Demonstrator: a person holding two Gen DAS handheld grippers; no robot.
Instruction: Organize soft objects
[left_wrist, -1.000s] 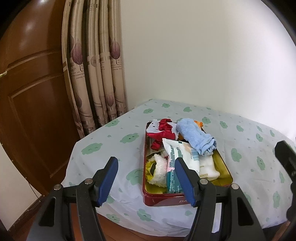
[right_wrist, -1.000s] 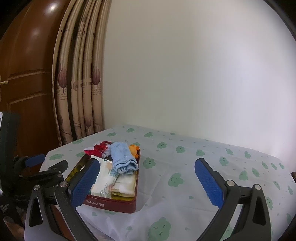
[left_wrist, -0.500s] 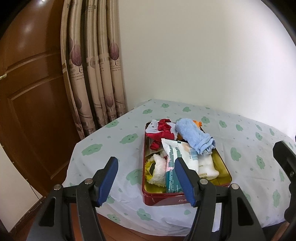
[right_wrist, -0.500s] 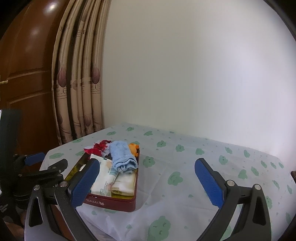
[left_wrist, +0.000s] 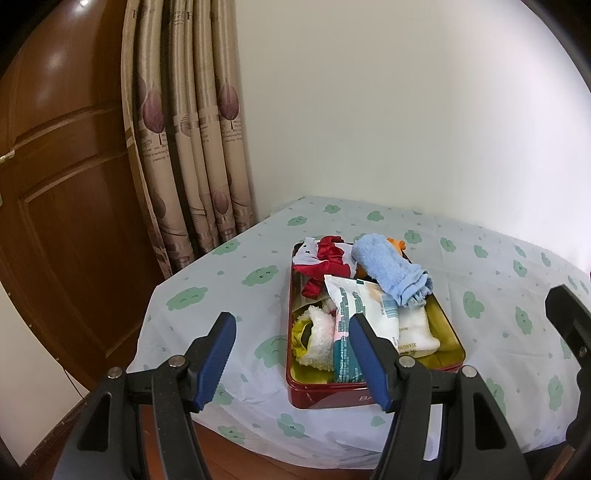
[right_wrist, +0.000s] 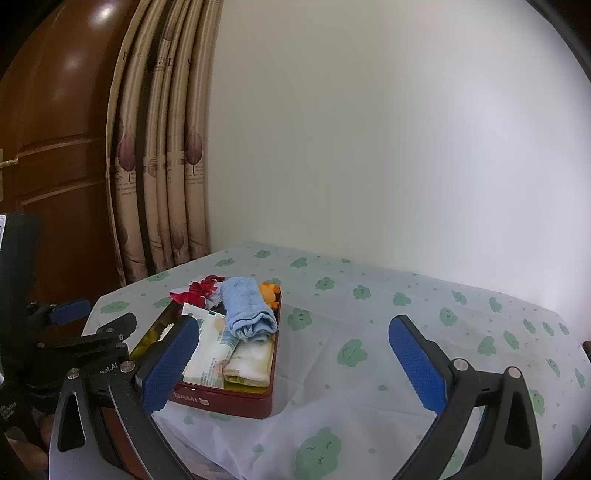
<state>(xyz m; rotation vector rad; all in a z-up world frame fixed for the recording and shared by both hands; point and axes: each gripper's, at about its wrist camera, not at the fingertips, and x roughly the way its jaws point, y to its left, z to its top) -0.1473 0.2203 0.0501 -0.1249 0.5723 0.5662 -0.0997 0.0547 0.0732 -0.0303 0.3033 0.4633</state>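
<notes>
I see a red tin (left_wrist: 332, 397) standing on the desk (left_wrist: 229, 280), near the front-left corner of it. The desk is covered with a pale cloth with green cloud faces. The tin is full of soft things. A rolled blue towel (left_wrist: 389, 271) lies on top, toward the far right part of the tin, and its near end reaches over the right rim. Beside it, at the far left, there is a red ribbon bundle (left_wrist: 327, 258). A small orange toy (right_wrist: 269, 291) looks out behind the towel. Under the towel lies a flat pack of wipes (left_wrist: 354, 310), and to the left of the pack is a white fluffy piece (left_wrist: 321, 341) with something yellow. A folded cream cloth (right_wrist: 253, 360) lies at the near right side of the tin.

My left tool (left_wrist: 291, 360) hangs in front of the tin, with the fingers spread and nothing between them. Its right pad (left_wrist: 369, 362) stands in front of the near rim of the tin in the left wrist view; I cannot tell if it touches.

My right tool (right_wrist: 295, 363) is spread wide too, over bare cloth to the right of the tin, and holds nothing.

Behind the desk are a curtain (left_wrist: 184, 147) and a brown wooden door (left_wrist: 62, 177).
</notes>
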